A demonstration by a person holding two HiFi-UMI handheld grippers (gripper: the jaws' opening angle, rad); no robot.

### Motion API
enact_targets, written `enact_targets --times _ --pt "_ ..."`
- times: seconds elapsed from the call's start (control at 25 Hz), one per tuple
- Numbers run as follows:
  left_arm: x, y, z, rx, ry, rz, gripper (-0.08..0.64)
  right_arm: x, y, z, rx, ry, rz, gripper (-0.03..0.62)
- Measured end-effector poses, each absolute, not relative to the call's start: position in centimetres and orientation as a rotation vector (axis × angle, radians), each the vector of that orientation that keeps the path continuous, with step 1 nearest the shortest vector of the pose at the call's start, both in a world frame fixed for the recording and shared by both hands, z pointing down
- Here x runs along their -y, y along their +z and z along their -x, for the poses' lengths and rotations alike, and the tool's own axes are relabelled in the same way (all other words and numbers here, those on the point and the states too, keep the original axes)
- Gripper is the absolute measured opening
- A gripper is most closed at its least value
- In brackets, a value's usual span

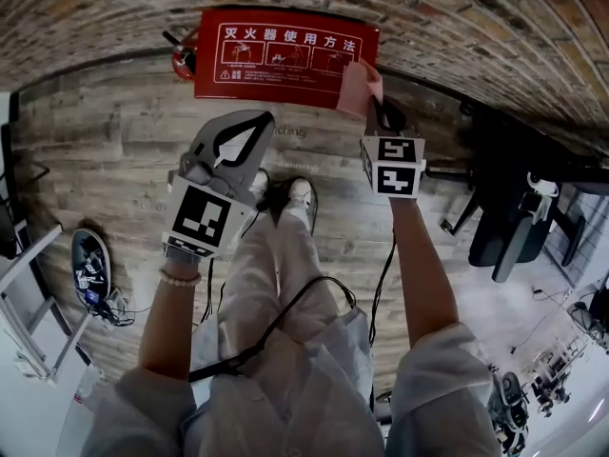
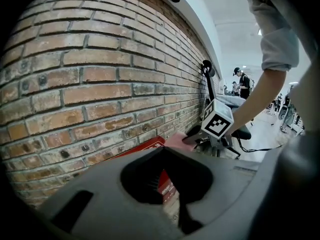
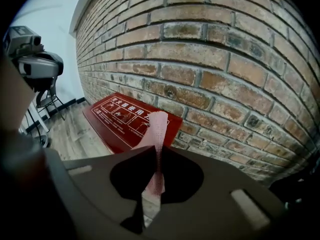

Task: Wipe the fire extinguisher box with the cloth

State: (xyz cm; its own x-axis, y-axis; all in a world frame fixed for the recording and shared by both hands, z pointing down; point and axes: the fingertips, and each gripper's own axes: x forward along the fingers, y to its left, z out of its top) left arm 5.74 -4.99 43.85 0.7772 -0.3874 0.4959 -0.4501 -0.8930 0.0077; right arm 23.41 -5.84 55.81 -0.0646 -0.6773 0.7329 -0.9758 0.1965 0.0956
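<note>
The red fire extinguisher box (image 1: 276, 55) stands on the wood floor against the brick wall, white instruction print on its top face. My right gripper (image 1: 379, 110) is shut on a pink cloth (image 1: 358, 86), which rests against the box's right end. In the right gripper view the cloth (image 3: 156, 129) rises from between the jaws over the box (image 3: 120, 116). My left gripper (image 1: 255, 122) hangs shut and empty above the floor, just in front of the box's middle. In the left gripper view its closed tips (image 2: 163, 150) point toward the box (image 2: 150, 146) and the cloth (image 2: 175, 140).
A brick wall (image 1: 95, 8) runs behind the box. A red and black fitting (image 1: 183, 57) sits at the box's left end. A black exercise machine (image 1: 514, 227) stands to the right, and a dark device with cables (image 1: 90, 267) lies on the floor to the left. The person's shoes (image 1: 285, 196) are in front of the box.
</note>
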Motion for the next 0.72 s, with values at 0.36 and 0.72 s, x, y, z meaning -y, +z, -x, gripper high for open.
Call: enact_targets --times 0.36,0.72 --pt "4.4 36.5 -4.4 0.687 0.707 -2.91 -0.011 3.4 46.3 -23.0 1.867 0.521 -1.647 0.023" --pt "3.6 27.6 -3.3 0.729 0.624 -2.985 -0.011 2.5 34.8 -21.8 1.952 0.385 -1.74 0.023"
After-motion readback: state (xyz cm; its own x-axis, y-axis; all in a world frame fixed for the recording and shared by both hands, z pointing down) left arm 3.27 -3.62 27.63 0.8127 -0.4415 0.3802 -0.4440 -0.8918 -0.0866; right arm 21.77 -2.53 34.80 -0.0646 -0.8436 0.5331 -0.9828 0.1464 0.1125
